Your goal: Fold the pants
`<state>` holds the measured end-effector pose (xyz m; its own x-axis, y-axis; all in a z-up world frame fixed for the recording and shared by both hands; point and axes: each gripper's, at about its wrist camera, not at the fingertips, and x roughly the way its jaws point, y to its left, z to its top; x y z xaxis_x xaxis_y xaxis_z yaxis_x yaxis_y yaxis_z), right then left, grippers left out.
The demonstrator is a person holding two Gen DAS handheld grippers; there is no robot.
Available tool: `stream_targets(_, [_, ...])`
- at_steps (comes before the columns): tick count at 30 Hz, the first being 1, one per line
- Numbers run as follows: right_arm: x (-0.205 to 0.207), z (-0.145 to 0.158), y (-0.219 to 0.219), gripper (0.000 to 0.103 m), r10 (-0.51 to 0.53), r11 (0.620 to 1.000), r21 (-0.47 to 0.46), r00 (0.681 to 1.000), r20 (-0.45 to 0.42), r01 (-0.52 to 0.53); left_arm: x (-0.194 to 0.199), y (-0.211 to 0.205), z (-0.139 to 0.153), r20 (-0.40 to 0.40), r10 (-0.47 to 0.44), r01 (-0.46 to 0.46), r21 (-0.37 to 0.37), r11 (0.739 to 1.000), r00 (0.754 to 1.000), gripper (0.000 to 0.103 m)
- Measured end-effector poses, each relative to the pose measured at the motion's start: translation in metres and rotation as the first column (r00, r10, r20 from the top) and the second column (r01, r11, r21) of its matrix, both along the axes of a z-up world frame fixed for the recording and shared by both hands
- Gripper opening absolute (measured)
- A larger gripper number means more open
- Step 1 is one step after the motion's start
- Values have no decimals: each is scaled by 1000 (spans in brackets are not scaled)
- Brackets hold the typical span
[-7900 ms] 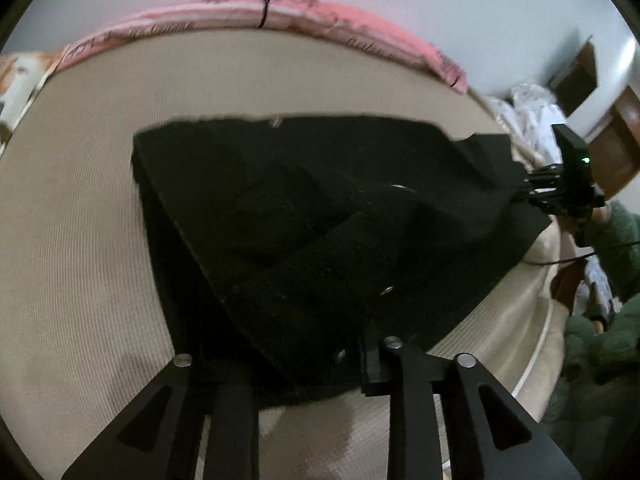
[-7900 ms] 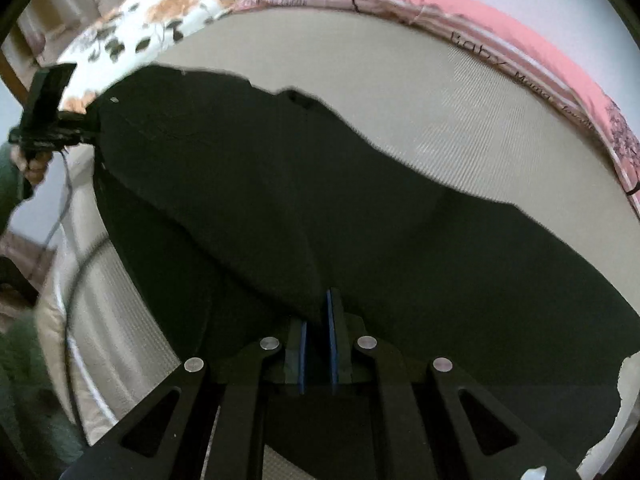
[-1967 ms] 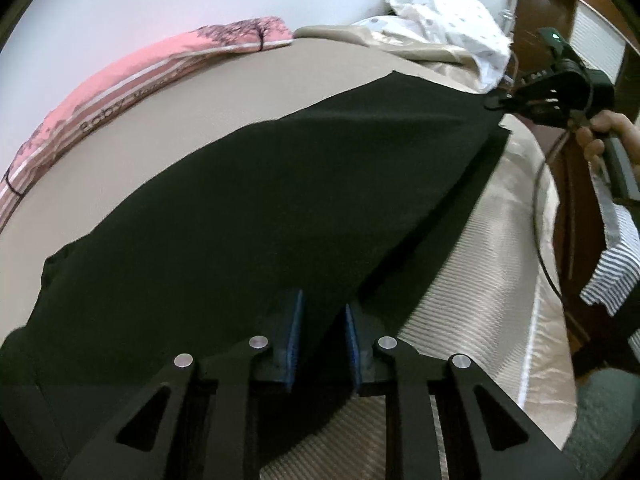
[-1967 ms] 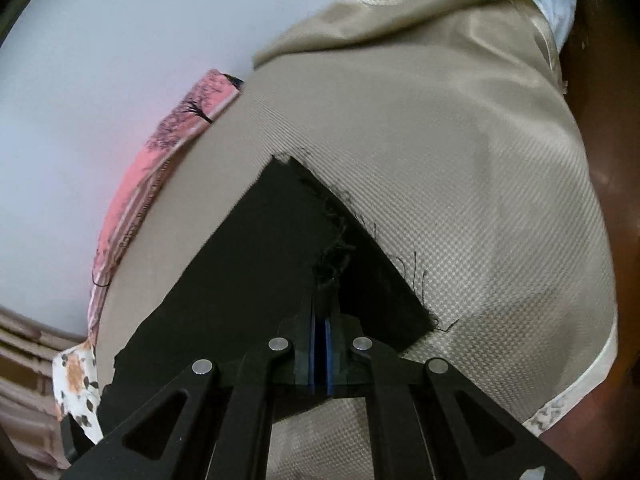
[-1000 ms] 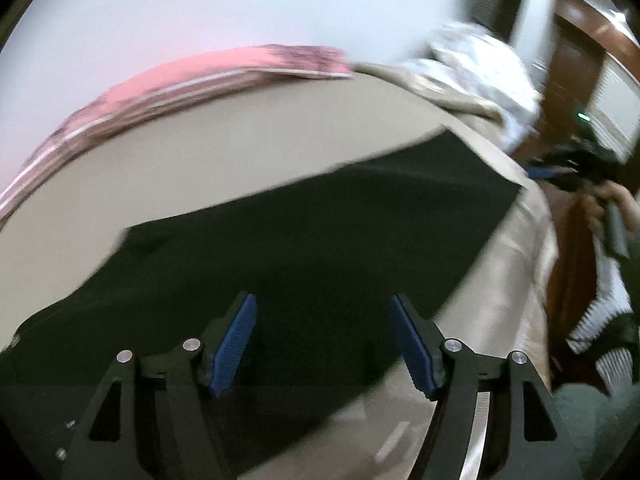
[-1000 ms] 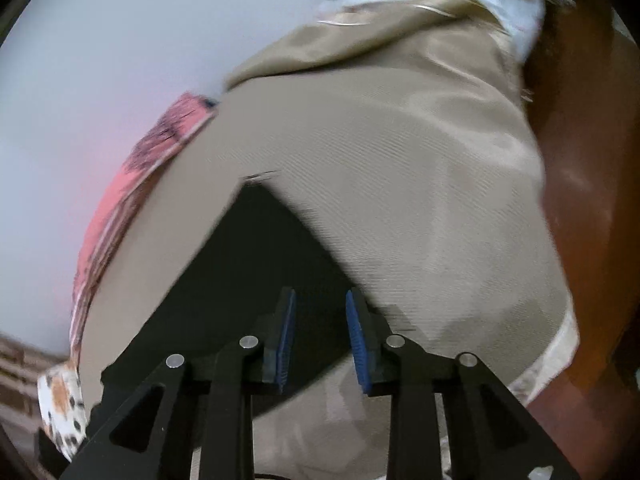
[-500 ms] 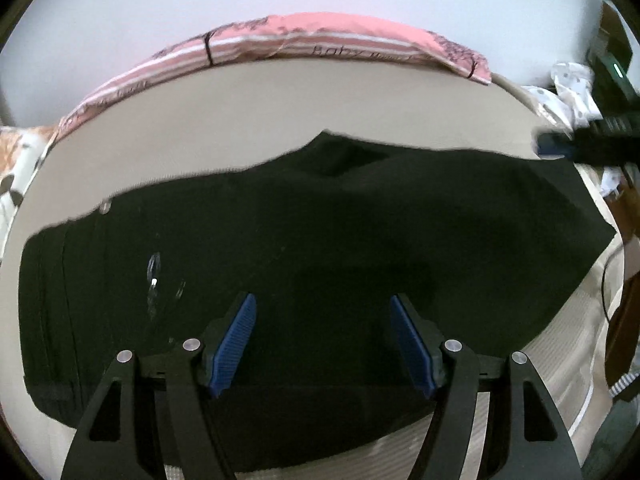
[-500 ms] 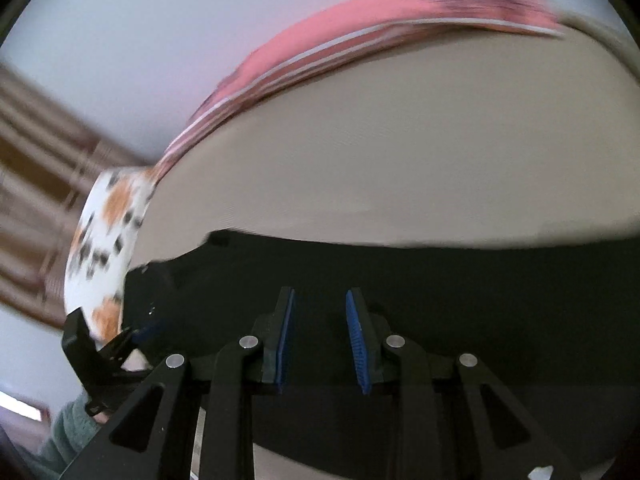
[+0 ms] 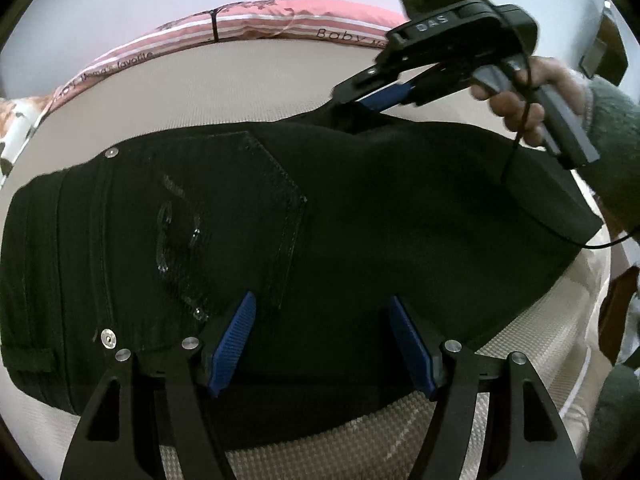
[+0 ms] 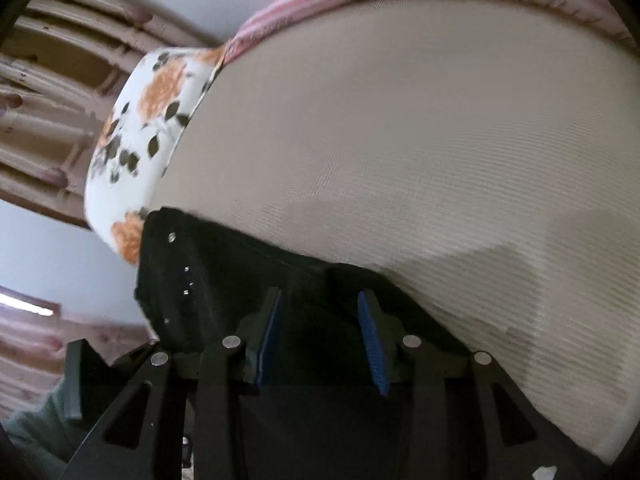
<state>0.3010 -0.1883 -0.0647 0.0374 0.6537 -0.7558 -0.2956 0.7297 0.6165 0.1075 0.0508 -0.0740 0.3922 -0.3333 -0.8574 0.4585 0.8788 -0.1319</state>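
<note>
The black pants [image 9: 360, 220] lie folded lengthwise across the beige bed [image 9: 248, 92], waistband at the left in the left wrist view, back pocket up. The left tongs [image 9: 324, 340] hang tilted down over the near edge, jaws wide apart, gripping nothing. The right tongs [image 9: 360, 96], held in a hand [image 9: 520, 96] with a green sleeve, slant down at the far edge; their jaws are opening, with pants fabric below between them, unpinched.

Black right gripper [image 9: 360, 98] marked "DAS", blue pads [image 9: 386, 96], silver screws, grey-green sleeve [image 9: 612, 136].
</note>
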Motion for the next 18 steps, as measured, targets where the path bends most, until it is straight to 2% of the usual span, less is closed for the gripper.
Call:
stream_targets(1, [0,0,4,34,5,1000,11,1000,4,-5,0,0,0,-1,-4,4,-1,1000,1000,69])
stream_targets(2, [0,3,8,18,11,1000,17,999,32,-11,-2,1,-1,0,-10,10,0,1000,1000,69])
stream_targets(3, [1,9,10,13,10,1000,6,997,79,-10,-3,1,-1,3,-14,13,3,1000,1000,69])
stream_targets(5, [6,14,11,10,6,1000,-1,995,100,-6,-9,2,-2,15,-18,18,9,1000,1000,69])
stream_targets(11, [18,-10,13,8,-53,995,-81,992,111,62,-15,1,-3,17,-17,17,15,1000,1000,70])
stream_targets(15, [19,-10,12,8,-70,994,-75,991,114,79,-17,1,-3,19,-23,23,19,1000,1000,70])
stream_targets(17, [19,-6,9,17,-72,995,-60,994,82,77,-18,0,-1,15,-25,24,24,999,1000,70])
stream_targets(18, [19,-2,8,18,-78,996,-40,994,77,81,-18,0,0,10,-18,18,16,1000,1000,71])
